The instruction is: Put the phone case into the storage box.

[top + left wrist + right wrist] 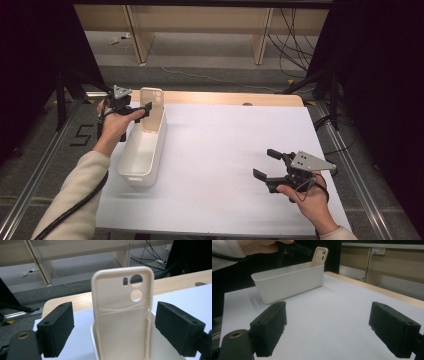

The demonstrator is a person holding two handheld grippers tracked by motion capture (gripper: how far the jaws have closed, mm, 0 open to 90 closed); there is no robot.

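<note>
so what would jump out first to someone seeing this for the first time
A cream phone case stands on end in the far end of a white bin at the left of the white table. The left gripper sits right at it, its jaws open on either side of the case without touching it. The right gripper hangs open over bare table at the near right.

The phone case (121, 315) looks like soft matt cream plastic, standing in a smooth white plastic bin (142, 150). A matt white sheet (225, 160) covers the pale wooden table (225, 98). The jaw pads look like rough black foam.
</note>
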